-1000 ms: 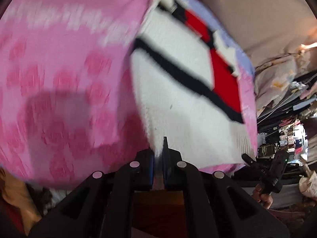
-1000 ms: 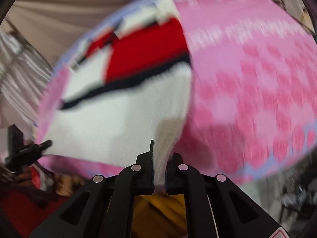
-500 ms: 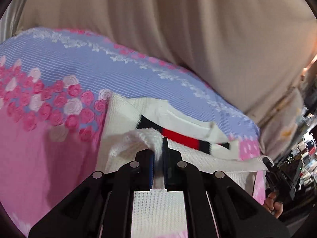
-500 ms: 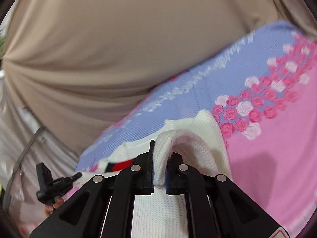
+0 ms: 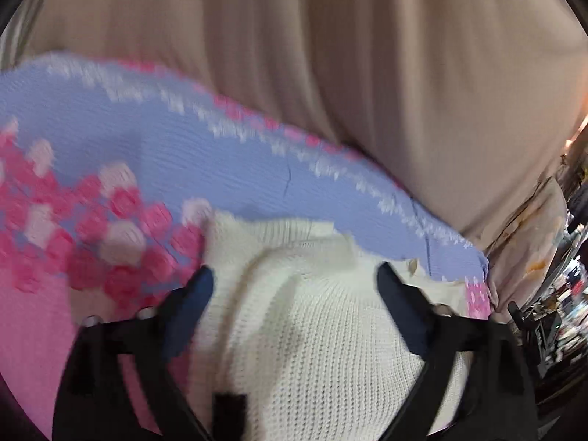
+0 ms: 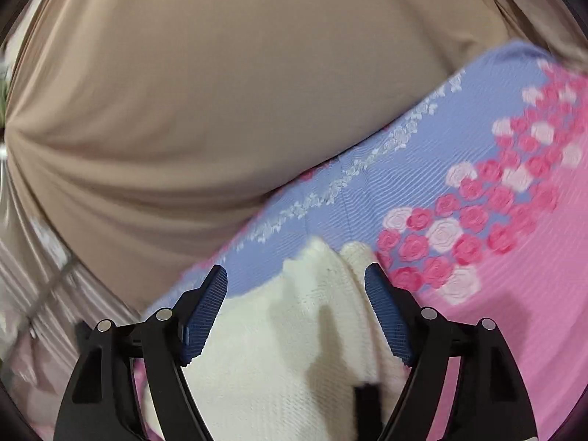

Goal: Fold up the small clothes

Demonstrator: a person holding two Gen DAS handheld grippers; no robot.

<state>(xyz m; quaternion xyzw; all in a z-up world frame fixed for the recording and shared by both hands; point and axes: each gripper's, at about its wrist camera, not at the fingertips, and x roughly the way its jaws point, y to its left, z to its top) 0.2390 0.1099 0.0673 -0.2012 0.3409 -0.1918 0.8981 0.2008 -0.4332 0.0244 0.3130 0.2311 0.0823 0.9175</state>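
Observation:
A cream-white knitted garment [image 5: 312, 323] lies folded over on a bedspread [image 5: 154, 169] of lilac and pink with rose print. My left gripper [image 5: 294, 279] stands open, its blue-padded fingers spread either side of the knit's folded edge. In the right wrist view the same white knit [image 6: 279, 338] lies on the bedspread [image 6: 514, 294], and my right gripper [image 6: 296, 275] is open above it with nothing between its pads. The red and black stripes of the garment are hidden under the fold.
A beige curtain [image 6: 220, 92] hangs right behind the far edge of the bed. Cluttered shelves and a dark device [image 5: 551, 323] show at the right rim of the left wrist view.
Both grippers carried the hem of the knit up over the garment, then opened and let it go. The red and black stripes are now covered by the fold.

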